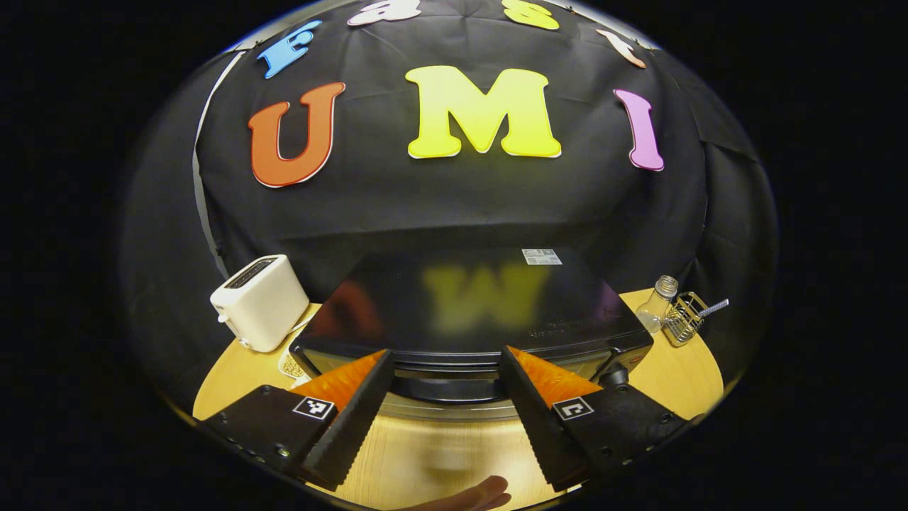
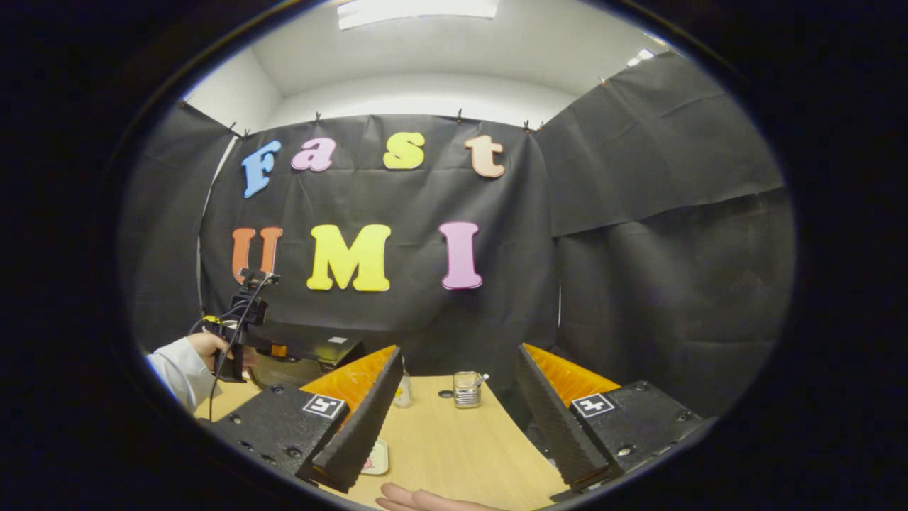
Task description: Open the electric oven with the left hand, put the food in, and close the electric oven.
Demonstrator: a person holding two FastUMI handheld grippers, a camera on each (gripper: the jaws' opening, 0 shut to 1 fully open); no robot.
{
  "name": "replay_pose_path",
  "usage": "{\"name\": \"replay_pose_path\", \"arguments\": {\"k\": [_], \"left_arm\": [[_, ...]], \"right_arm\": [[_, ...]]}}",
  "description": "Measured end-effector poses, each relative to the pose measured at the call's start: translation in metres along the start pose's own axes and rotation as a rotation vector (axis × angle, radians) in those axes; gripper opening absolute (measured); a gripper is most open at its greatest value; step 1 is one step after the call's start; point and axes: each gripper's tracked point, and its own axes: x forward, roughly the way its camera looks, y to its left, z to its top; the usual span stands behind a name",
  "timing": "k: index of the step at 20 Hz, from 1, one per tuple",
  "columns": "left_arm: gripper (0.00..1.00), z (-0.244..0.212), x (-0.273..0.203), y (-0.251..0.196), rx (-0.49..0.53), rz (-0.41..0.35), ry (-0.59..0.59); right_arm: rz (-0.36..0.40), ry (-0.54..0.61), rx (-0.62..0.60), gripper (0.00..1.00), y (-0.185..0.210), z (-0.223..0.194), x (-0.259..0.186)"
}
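The left gripper (image 1: 443,411), fingers spread and empty, faces the oven (image 1: 468,312) just ahead, whose front edge runs left to right across both fingers.

Left gripper (image 1: 443,397) has fingers spread, open gap between them straight onto the electric oven (image 1: 468,312) front, bare tabletop (image 1: 440,454) below. Toaster (image 1: 261,301) crowds the oven's left side; glass bottle (image 1: 657,304) and wire basket (image 1: 684,319) sit near its right rear corner. Right gripper (image 2: 454,404), fingers apart, faces open table, with a small jar (image 2: 466,389) standing ahead near the back wall.
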Motion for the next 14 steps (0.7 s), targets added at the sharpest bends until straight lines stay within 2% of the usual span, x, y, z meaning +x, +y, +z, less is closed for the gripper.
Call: {"name": "replay_pose_path", "arguments": {"k": [9,14], "left_arm": [[0.95,-0.018,-0.027,0.001,-0.006,-0.009,0.033],[0.95,-0.046,-0.053,0.0,-0.016,-0.021,0.046]], "right_arm": [[0.006,0.009,0.0,1.0,0.0,0.001,-0.018],[0.014,0.022,0.005,1.0,0.006,0.001,-0.029]]}}
